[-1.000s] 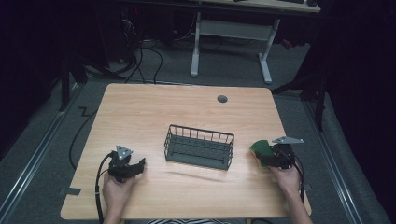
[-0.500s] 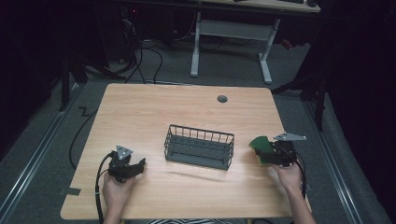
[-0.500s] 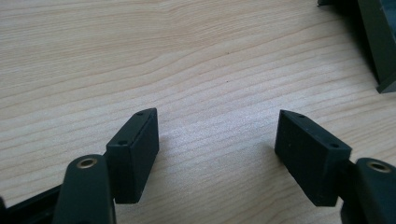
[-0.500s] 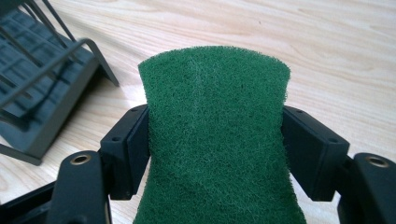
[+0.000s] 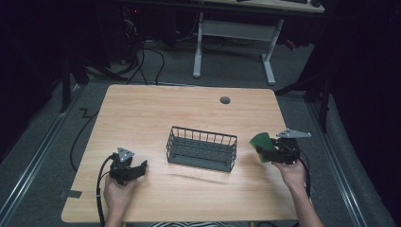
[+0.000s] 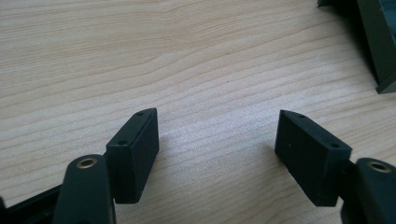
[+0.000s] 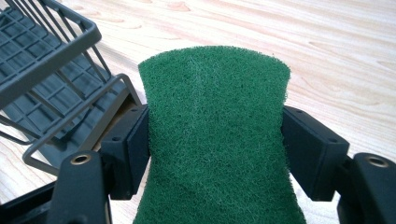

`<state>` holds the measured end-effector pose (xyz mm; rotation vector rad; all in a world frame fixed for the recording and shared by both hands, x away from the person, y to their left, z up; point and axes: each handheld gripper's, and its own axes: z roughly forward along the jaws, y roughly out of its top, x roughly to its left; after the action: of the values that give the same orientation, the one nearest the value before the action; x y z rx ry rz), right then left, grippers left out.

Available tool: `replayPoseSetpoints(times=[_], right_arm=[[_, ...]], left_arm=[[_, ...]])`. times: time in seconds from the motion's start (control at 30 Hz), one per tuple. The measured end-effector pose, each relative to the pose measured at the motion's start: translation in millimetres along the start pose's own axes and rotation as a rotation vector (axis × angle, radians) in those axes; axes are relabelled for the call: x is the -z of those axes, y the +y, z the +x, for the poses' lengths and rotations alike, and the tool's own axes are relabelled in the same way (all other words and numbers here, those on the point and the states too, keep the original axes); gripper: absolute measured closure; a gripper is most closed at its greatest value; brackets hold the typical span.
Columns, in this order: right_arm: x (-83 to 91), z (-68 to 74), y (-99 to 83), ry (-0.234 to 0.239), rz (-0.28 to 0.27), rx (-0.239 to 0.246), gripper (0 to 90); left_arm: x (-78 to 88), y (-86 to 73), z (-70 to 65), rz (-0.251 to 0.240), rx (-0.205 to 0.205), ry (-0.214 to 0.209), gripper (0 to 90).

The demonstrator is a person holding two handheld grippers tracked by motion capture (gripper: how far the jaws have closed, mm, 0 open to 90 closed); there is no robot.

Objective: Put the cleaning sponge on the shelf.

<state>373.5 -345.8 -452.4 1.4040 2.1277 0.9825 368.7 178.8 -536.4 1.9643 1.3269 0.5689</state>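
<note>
Right hand-held gripper (image 7: 212, 135) is pinching a green scrub pad (image 7: 215, 140) between its jaws, just off the right end of the wire basket (image 5: 202, 148). Left hand-held gripper (image 6: 217, 140) sits spread wide with nothing in it, low over the tabletop (image 5: 156, 109) near the basket's left end.

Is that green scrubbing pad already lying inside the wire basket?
No, the green scouring pad is clamped between the right gripper jaws, beside the wire basket and outside it.
</note>
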Motion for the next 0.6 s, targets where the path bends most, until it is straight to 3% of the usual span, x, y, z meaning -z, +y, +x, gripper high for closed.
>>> replayPoseSetpoints(times=[0.6], right_arm=[[14.9, 9.6, 23.6, 0.036, -0.058, 0.038, 30.1]], left_arm=[[0.0, -0.1, 0.0, -0.001, 0.000, 0.000, 30.9]])
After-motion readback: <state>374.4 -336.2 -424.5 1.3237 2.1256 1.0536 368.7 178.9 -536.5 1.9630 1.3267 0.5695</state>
